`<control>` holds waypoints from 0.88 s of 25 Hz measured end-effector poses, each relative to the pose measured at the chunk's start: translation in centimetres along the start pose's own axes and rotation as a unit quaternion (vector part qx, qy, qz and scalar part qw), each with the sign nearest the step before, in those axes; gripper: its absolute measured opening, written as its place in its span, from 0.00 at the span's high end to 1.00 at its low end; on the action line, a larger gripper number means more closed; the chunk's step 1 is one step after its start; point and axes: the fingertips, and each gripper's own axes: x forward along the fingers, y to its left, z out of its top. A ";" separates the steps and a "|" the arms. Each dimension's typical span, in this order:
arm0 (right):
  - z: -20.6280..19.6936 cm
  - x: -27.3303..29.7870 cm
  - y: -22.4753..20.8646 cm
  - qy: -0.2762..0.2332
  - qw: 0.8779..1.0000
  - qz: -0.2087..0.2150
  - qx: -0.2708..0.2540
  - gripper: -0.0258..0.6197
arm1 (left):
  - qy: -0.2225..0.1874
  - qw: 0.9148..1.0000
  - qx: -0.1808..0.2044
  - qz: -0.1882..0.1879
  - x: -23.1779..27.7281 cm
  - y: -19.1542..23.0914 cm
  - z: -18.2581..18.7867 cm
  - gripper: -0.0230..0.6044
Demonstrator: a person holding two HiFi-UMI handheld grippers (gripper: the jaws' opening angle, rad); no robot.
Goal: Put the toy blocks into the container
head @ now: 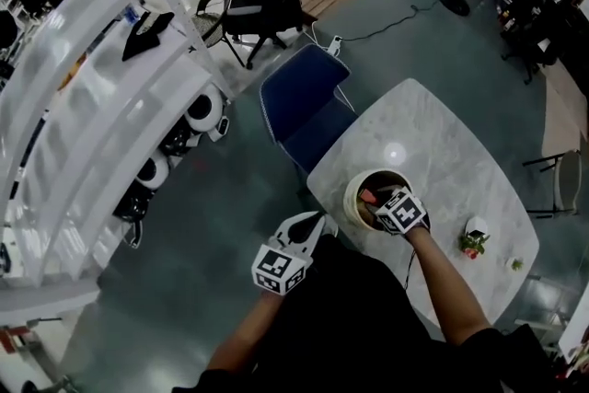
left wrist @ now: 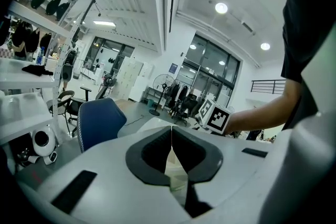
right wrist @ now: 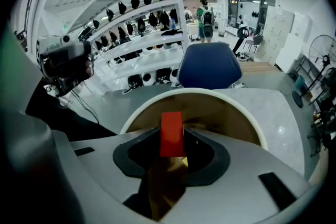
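The right gripper (head: pixel 375 198) has its fingers grasping a red block (right wrist: pixel 171 132), one pad on each side, the block standing up between the fingertips; the fingers point steeply down into the mouth of the container (right wrist: pixel 193 91), so the block hangs over the opening, within the rim as far as the head view shows; it is not yet let go. The left gripper (left wrist: pixel 171 136) is clenched, fingers pressed together with nothing between them; it is held off the near edge of the counter (head: pixel 442 143), well left of the container, doing no work. By my reading this block is at the drop step; the fingers need only release for it to fall in. Whether other blocks already lie inside cannot be told. A small white-and-red piece (head: pixel 474 241) and a green speck (head: pixel 516 264) lie on the counter well right of the right fingers; both are too small to name; if blocks, they are left to fetch.
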 end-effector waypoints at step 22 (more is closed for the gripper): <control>-4.4 6.8 -0.3 0.195 0.965 0.080 -0.154 0.77 | 0.023 0.999 -0.016 0.024 2.6 1.6 -1.2 0.95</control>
